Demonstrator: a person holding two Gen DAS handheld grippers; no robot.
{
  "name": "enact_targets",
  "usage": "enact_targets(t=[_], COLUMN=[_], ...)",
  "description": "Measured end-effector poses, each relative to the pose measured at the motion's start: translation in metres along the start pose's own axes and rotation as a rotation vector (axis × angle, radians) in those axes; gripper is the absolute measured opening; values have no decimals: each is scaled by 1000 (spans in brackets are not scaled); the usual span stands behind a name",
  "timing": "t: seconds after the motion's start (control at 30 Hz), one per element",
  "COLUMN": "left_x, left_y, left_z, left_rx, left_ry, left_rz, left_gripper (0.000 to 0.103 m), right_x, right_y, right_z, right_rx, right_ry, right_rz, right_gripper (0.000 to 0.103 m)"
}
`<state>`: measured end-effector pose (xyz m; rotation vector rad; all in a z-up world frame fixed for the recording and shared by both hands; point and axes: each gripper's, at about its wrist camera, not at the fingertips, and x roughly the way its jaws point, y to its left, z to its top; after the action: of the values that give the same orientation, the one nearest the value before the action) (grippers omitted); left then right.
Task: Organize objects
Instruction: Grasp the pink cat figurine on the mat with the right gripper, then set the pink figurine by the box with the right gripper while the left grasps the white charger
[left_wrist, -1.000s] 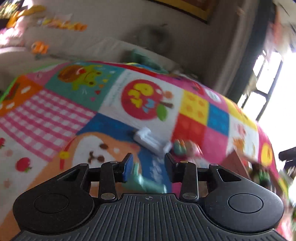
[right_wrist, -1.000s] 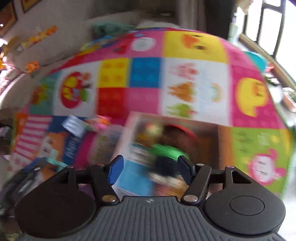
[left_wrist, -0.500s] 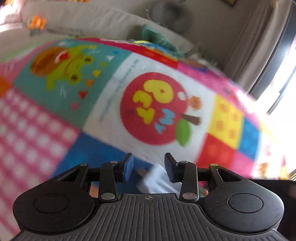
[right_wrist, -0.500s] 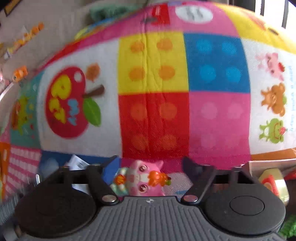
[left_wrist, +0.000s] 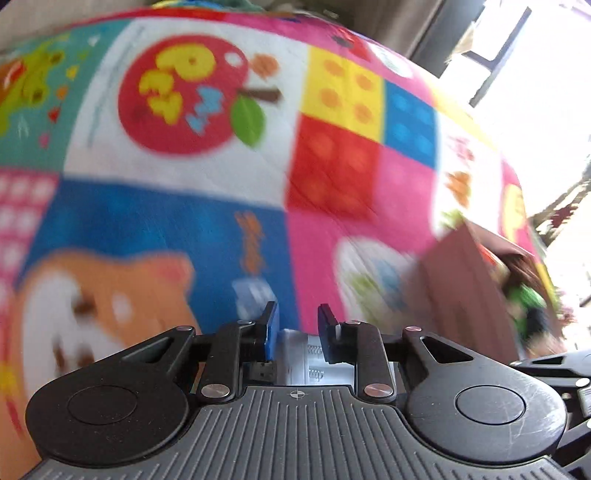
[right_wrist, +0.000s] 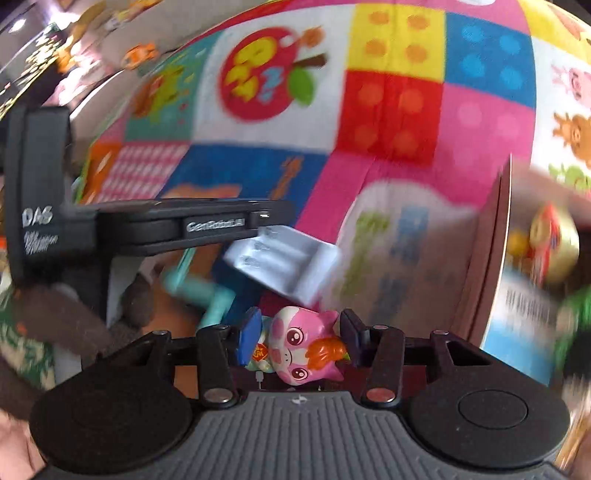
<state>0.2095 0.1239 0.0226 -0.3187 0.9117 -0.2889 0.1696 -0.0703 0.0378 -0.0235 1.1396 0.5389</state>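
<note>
My left gripper (left_wrist: 297, 332) is shut on a white battery charger (left_wrist: 306, 363), which pokes out below its fingers; the charger also shows in the right wrist view (right_wrist: 286, 260), held up off the play mat. My right gripper (right_wrist: 301, 341) is shut on a pink cartoon cow toy (right_wrist: 301, 350) with an orange bow. A cardboard box (left_wrist: 465, 288) holding toys stands at the right in the left wrist view and at the right edge in the right wrist view (right_wrist: 517, 280). A teal toy (right_wrist: 208, 295) lies on the mat below the left gripper.
A colourful patchwork play mat (left_wrist: 332, 170) covers the floor. The box holds a green toy (left_wrist: 524, 299) and a red-and-gold toy (right_wrist: 552, 245). A bright window (left_wrist: 517, 48) is at the far right. A sofa edge with toys (right_wrist: 110, 44) is far left.
Both grippers have closed on their objects and lifted: left on the white charger, right on the pink toy. Both views have swung right, toward the cardboard box.
</note>
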Motion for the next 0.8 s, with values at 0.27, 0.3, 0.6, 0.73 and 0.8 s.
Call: enact_targets(t=[0.27, 0.3, 0.6, 0.73, 0.8], left_x=[-36, -38, -135, -158, -148], left_y=[-30, -36, -43, -9, 5], left_z=[-67, -74, -124, -141, -144], left_rx=[-31, -16, 49, -145, -229], left_ry=[86, 102, -253, -307, -258], left_rz=[-129, -146, 78, 242, 220], left_gripper=[23, 23, 23, 23, 23], right_x=[-47, -53, -110, -114, -110], right_y=[10, 7, -21, -37, -46], right_z=[-110, -120, -189, -205, -209], right_rx=[-78, -75, -143, -69, 5], right_ry=[-7, -11, -256, -327, -344], right_rz=[24, 13, -299, -301, -272], right_gripper=[47, 48, 80, 85, 85])
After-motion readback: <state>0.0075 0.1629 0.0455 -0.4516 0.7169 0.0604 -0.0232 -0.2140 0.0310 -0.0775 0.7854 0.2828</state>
